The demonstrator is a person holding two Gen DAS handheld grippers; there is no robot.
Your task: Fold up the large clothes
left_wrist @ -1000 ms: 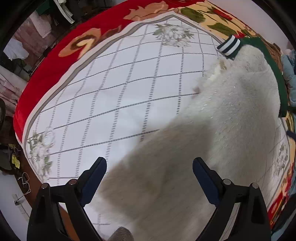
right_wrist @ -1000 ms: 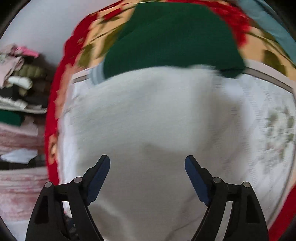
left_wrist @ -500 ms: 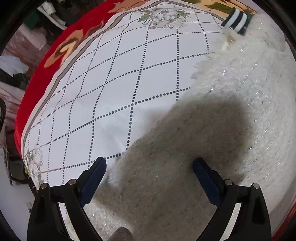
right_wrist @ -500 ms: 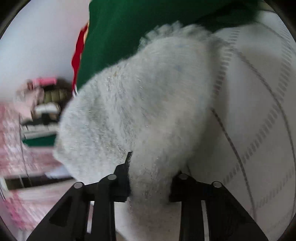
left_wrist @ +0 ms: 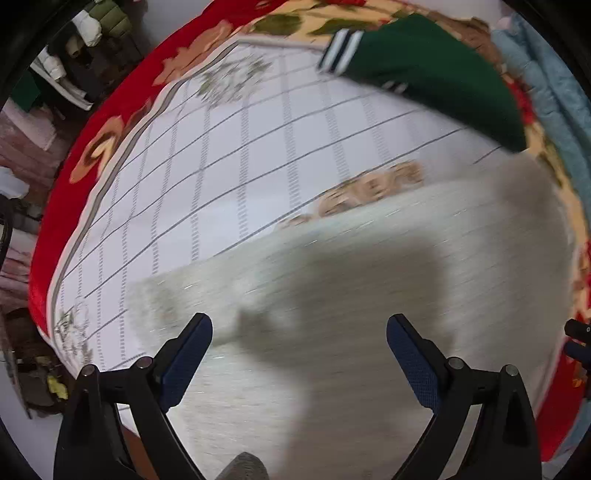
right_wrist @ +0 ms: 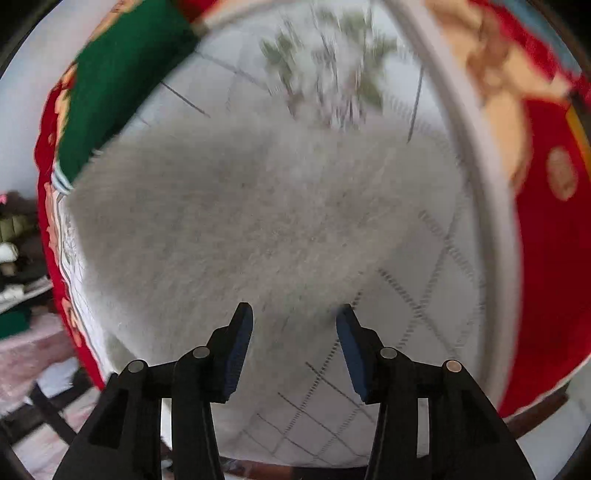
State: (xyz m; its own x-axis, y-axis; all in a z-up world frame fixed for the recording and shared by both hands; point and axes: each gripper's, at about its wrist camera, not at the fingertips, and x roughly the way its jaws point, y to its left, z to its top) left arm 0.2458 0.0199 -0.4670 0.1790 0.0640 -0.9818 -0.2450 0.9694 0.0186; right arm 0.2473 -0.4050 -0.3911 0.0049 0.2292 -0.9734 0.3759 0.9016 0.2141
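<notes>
Motion blur is smearing both views; the fluffy white garment (left_wrist: 369,295) is lying on the patterned bedspread (left_wrist: 258,147), its near edge cut off. Green sweater (left_wrist: 436,70) is lying beyond. Left gripper (left_wrist: 299,350) and right gripper (right_wrist: 294,343) are hovering, jaws apart, empty. Stacked clothes (left_wrist: 92,33) are showing beside the bed.

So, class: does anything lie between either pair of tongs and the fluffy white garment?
Nothing visible does. The left tongs and right tongs both hang open directly over the white garment; the green garment lies off to its far side.
</notes>
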